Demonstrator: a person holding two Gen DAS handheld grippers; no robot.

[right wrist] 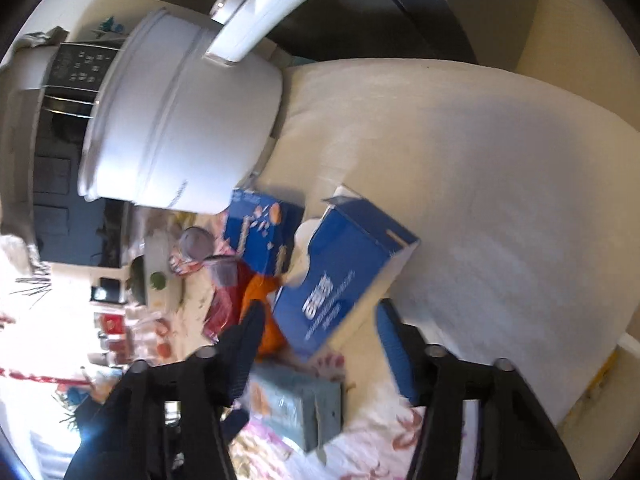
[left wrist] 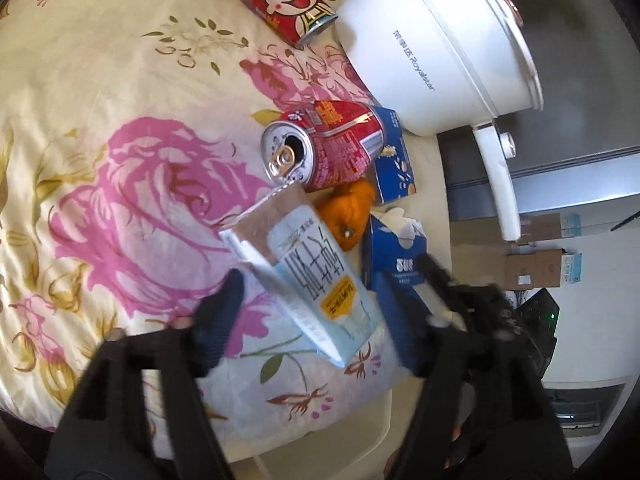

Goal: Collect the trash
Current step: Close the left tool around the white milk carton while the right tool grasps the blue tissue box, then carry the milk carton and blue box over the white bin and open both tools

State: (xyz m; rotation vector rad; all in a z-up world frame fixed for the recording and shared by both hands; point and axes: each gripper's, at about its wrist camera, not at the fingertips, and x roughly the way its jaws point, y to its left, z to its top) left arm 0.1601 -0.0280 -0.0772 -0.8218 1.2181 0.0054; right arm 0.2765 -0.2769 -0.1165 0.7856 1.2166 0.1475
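Clearly, the left gripper stood apart around the milk carton on the floral bench. The right gripper, also apart, straddled the blue box. Closing carelessly might nudge the can rolling.

The white electric pot carries the grey brand line "Royalstar" after three Chinese characters too small to make out. The pale blue milk carton bears large Chinese characters, 纯牛奶 as far as can be told, above a yellow label with unreadable print. White Chinese lettering on the blue tissue box and the fine print on the red can are too blurred to read.
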